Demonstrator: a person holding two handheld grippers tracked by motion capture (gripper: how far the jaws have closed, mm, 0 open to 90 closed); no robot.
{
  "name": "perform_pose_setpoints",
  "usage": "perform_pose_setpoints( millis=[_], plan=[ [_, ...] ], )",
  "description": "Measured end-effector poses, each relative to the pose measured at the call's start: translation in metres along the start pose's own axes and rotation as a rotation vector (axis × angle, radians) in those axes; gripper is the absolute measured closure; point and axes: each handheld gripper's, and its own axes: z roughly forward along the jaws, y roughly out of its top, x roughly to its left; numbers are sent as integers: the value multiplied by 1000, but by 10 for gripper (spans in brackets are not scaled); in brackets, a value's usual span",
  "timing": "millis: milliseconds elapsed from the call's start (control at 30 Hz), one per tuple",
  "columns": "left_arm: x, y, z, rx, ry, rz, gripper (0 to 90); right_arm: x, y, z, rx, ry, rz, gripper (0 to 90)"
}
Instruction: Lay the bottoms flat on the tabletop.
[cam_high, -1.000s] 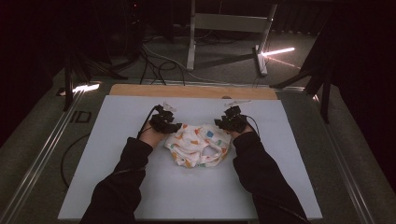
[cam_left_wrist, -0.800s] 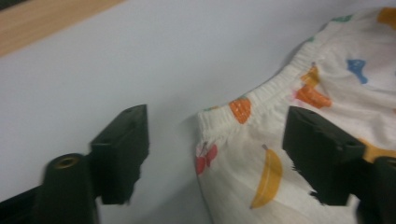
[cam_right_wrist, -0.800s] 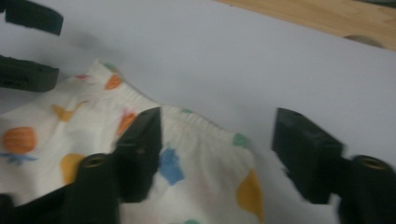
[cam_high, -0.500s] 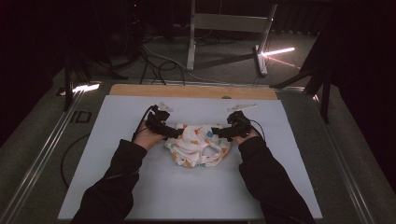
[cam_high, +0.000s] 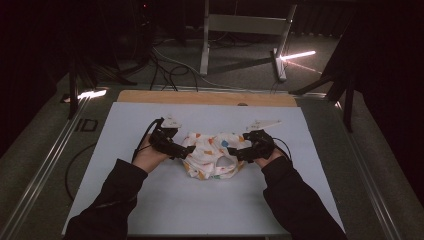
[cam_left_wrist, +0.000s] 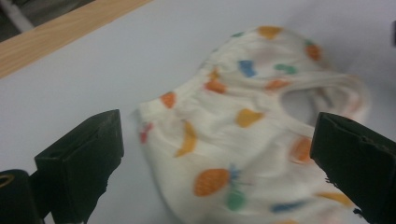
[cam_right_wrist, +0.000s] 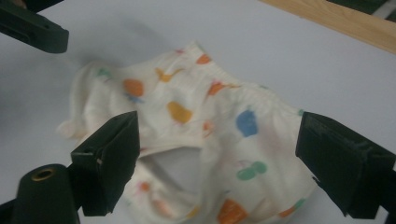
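Observation:
A small white garment (cam_high: 212, 156) with coloured fruit prints lies crumpled in the middle of the white table (cam_high: 200, 205). My left gripper (cam_high: 186, 150) hovers at its left edge, the right gripper (cam_high: 236, 155) at its right edge, both pointing inward. In the left gripper view the garment (cam_left_wrist: 243, 116) lies below my left gripper (cam_left_wrist: 215, 140). In the right gripper view the garment (cam_right_wrist: 187, 112) lies below my right gripper (cam_right_wrist: 219, 144). Both pairs of jaws have just been opening and stand wide, clear of the cloth.
A wooden strip (cam_high: 205, 97) runs along the table's far edge. Metal rails (cam_high: 45, 165) border the left side. A grey stand (cam_high: 240, 25) and floor cables (cam_high: 170, 70) lie beyond the table. A jaw of the other gripper (cam_right_wrist: 28, 28) shows top left in the right gripper view.
Both grippers let go of the garment's far edge and opened. The hands drew back toward the person and lifted, and now sit at the garment's sides.

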Motion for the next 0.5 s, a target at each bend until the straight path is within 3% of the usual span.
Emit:
perform_pose_setpoints(
  millis=[133,233,300,367,500],
  plan=[
    [-29,-5,-18,-28,-40,70,46,20,-7,-7,-6,72,-33,138],
    [-47,-15,-23,-41,-90,87,58,32,-15,-8,-10,135,-35,134],
    [-57,-22,-22,-37,-101,110,62,38,-19,-5,-3,158,-29,142],
    [-66,-29,-18,-37,-116,117,91,44,-25,1,6,178,-52,169],
    [-76,-42,-2,3,-115,140,156,56,-36,15,21,170,-79,264]
  ],
)
